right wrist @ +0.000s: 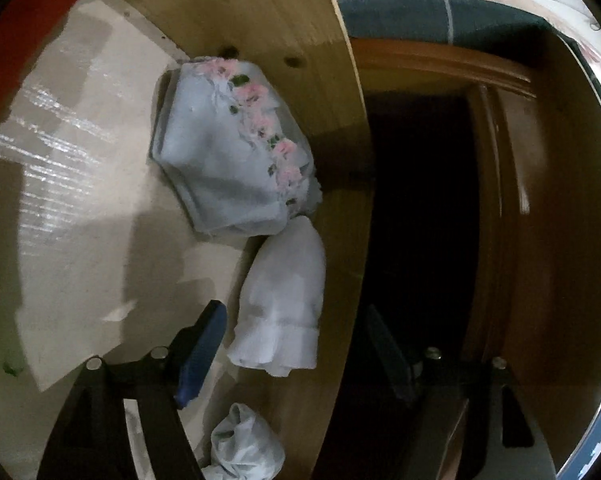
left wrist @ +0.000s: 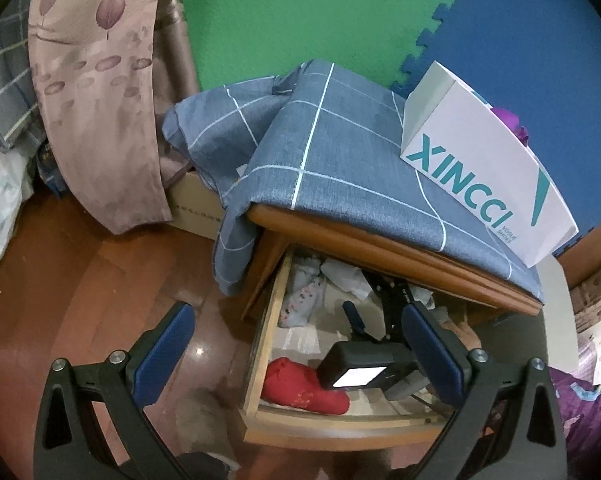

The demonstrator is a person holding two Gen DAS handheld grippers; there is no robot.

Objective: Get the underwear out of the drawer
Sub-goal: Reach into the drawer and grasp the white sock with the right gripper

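1. Reddish wood floor lies under you, with an open drawer pulled out of a cabinet draped in a blue checked cloth; a white shoe box sits on top.
2. Your left gripper hangs above the drawer's front corner, its jaws wide apart, holding and touching nothing.
3. Your right gripper is down inside the drawer, jaws spread and empty; one blue pad sits just beside the folded white underwear.
4. Judging by that, you are at the reaching step: nothing has been grasped or lifted yet.
5. Next, ease forward so the white piece sits between the pads, then close and lift it clear of the drawer wall.
6. Farther in, the pale blue floral underwear lies against the same wall, touching the white piece.
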